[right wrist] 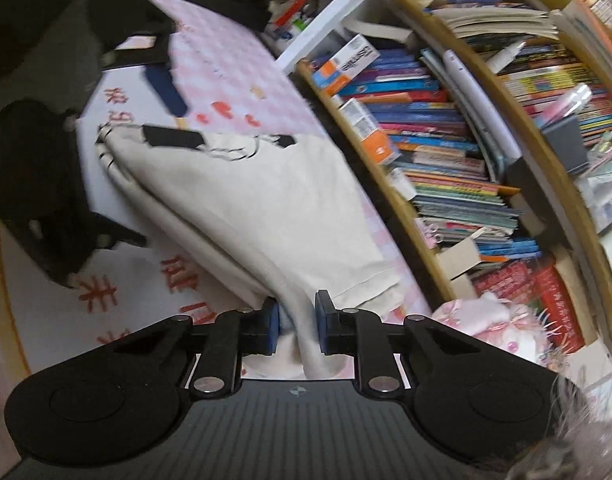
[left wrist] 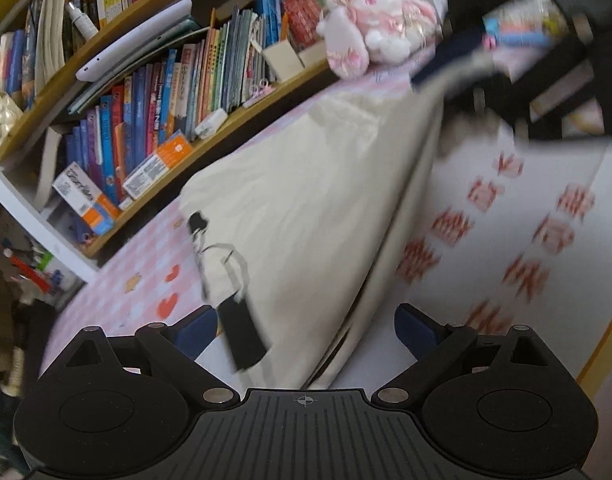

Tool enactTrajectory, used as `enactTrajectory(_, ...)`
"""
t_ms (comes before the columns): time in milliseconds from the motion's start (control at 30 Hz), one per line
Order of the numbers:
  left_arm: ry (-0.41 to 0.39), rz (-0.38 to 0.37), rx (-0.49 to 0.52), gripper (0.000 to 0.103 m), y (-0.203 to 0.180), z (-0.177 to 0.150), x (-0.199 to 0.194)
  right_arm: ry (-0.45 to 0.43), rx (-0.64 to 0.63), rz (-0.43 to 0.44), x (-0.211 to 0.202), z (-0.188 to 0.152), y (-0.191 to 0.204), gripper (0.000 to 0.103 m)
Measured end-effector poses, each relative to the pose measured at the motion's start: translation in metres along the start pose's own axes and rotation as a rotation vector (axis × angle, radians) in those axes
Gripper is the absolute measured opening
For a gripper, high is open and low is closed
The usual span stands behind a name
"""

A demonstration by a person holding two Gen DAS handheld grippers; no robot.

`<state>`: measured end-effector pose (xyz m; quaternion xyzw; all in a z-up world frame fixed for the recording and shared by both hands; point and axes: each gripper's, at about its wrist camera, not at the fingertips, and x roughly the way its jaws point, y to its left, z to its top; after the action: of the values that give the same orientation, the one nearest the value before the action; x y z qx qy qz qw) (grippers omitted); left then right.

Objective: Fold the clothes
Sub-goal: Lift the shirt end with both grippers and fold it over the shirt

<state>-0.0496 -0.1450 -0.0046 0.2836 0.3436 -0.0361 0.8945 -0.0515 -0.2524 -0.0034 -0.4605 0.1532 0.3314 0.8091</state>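
One cream garment (right wrist: 266,200) pinched by right tool (right wrist: 297,324)

We've got a surface covered with a pink checked cloth (left wrist: 154,264) up against the bookshelf (left wrist: 154,120) — plus a white sheet with red characters (left wrist: 505,240) on the near part. Lying right on it is the cream garment (left wrist: 306,208) with a black printed figure, spread out with one edge lifted. At the far end a pink and white plush toy (left wrist: 365,24) sits on the cloth — it's blurry.
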Motion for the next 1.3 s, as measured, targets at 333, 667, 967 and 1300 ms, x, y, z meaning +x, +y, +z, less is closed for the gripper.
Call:
enactTrajectory(333,-0.003,0.062,0.155,0.048,0.001,-0.026,-0.005,0.041,0.004,0.012,0.003,-0.011,-0.001,0.017)
enactTrajectory(667,-0.016,0.036,0.324,0.005,-0.021,-0.031,-0.007,0.090,-0.057,0.053,0.009,-0.030,0.024,0.013)
enactTrajectory(967,-0.032,-0.030,0.352,0.004,-0.021,-0.037,-0.030,0.121,-0.027,0.048,-0.004,-0.029,0.030,0.012)
enactTrajectory(1300,-0.094,-0.135,0.350,0.004,-0.018,-0.064,-0.078,0.201,-0.035,0.022,-0.042,-0.030,0.070,0.012)
